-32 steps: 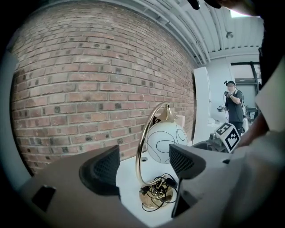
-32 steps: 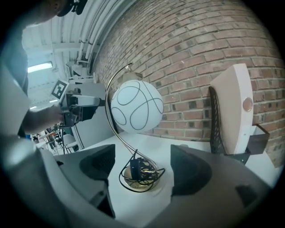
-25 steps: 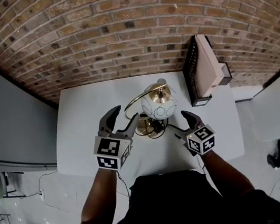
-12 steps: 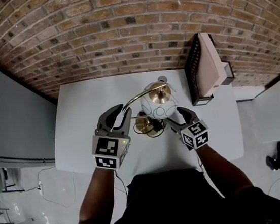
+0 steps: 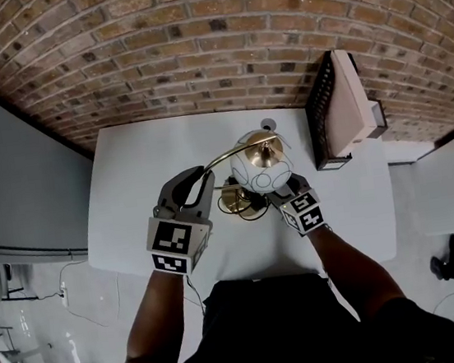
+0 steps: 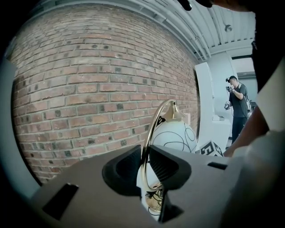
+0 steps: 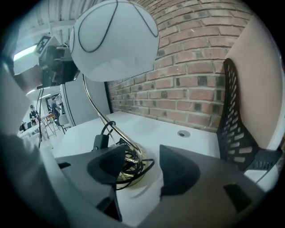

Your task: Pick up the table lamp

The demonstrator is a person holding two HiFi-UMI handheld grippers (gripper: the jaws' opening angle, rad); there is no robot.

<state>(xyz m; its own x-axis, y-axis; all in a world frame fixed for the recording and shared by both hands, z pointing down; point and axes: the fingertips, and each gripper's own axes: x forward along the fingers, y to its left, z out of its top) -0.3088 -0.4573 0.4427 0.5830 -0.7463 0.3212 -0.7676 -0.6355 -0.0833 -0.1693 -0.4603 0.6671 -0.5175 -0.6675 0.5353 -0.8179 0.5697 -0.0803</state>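
White table [image 5: 130,198] against brick wall [image 5: 193,48]; black mesh rack [image 5: 320,114] at right edge. Table lamp [image 5: 260,166] mid-table, base down. Left gripper [image 6: 145,153]: jaws just closing, now narrow, clamped on brass hoop arm [image 6: 149,133]; I see this in left gripper view only. Right gripper [image 7: 143,162]: jaws closing, half-wide, straddling base [image 7: 133,180] and coiled cord [image 7: 136,165], right pad clear. Head view: globe [image 5: 269,175] covers right jaw tips. Distant bystander [image 6: 238,109], tiny.

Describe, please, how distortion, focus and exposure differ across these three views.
Head view: fisheye bows the brick wall into arcs; light is even, the white table nearly featureless. Left gripper view: black vignette in the corners; the brass hoop is sharp, with a glint. Right gripper view: the white globe looms oversized at the top; the background at far left is pale and hazy.
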